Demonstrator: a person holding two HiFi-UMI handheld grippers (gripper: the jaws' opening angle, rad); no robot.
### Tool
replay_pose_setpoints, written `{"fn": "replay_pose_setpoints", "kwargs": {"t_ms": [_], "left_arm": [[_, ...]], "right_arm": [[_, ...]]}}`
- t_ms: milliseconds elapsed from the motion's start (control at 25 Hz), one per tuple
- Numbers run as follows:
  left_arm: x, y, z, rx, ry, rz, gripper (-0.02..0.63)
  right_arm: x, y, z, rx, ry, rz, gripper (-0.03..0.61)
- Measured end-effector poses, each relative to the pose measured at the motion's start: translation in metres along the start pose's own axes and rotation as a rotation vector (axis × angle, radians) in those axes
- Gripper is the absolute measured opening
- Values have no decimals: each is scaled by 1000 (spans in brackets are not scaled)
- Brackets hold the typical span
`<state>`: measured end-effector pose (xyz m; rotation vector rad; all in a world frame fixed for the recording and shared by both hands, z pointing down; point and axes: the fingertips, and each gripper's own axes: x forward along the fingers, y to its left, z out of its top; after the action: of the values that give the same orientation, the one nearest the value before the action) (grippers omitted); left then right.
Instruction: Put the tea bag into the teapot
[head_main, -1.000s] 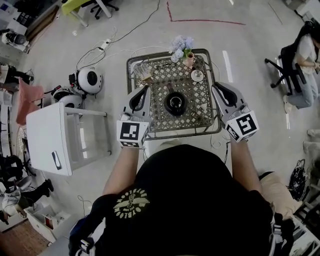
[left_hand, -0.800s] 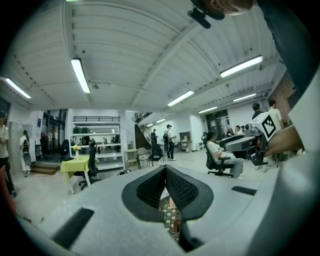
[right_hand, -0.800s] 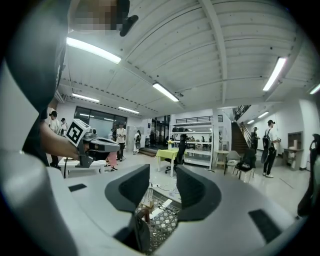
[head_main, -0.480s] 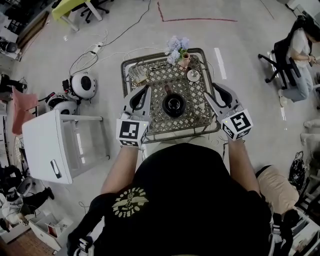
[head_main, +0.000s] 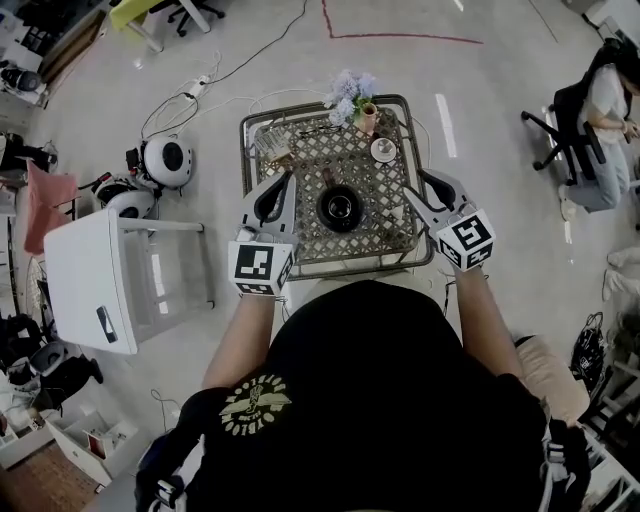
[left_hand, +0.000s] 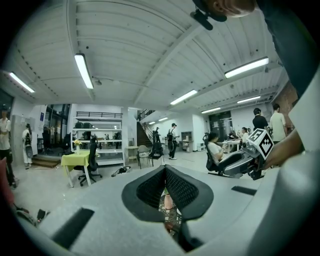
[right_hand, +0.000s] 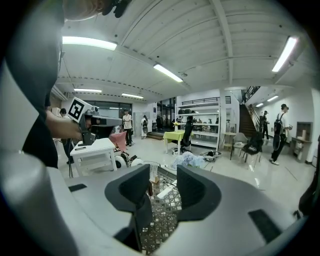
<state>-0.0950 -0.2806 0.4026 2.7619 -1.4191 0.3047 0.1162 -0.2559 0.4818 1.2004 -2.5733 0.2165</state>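
Note:
A black teapot (head_main: 340, 207) with its top open stands in the middle of a small lattice-topped table (head_main: 385, 225). At the table's far left corner is a clear glass (head_main: 270, 142) (right_hand: 153, 173) with a small tan packet (head_main: 287, 160) next to it; whether that is the tea bag I cannot tell. My left gripper (head_main: 286, 180) (left_hand: 165, 169) hovers left of the teapot, jaws shut with nothing between them. My right gripper (head_main: 412, 192) (right_hand: 163, 176) hovers right of the teapot, open and empty, pointing across the tabletop.
A pink vase (head_main: 368, 118) of pale flowers (head_main: 350, 88) (right_hand: 186, 160) and a small cup on a saucer (head_main: 383, 150) stand at the table's far side. A white side table (head_main: 95, 275) and two round white devices (head_main: 165, 160) are at the left. A person sits on an office chair (head_main: 590, 120) at the right.
The right gripper has drifted a little left, closer to the table's right edge. The left gripper has kept its place beside the teapot. The view has shifted slightly.

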Motion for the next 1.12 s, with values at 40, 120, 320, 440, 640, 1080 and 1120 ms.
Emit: {"fn": "replay_pose_setpoints", "kwargs": {"t_ms": [40,120,320,440,640,1080,1120], "left_arm": [[0,-2,-1,0,4,8,-5],[-2,-6,-4,2,18,23,-5],[-12,-5,-15,6,57,65,-5],[-21,-4,-27,-7,93,87,-5],[-23,-11,-44,-60,117,105,-5],[-32,-25,-57,-64,144,124,-5],[-33,-25,-57,-62,148,127,-5]], "right_arm": [[1,-3,-7,2,13,7,138],[4,-8,-25,8,42,20,138],[14,-16,-68,21,112,47,138],[23,-19,-91,43,130,61,138],[36,-29,-129,59,164,87,138],[64,-33,-250,120,341,113,138],[66,-33,-262,124,368,115,138]]}}
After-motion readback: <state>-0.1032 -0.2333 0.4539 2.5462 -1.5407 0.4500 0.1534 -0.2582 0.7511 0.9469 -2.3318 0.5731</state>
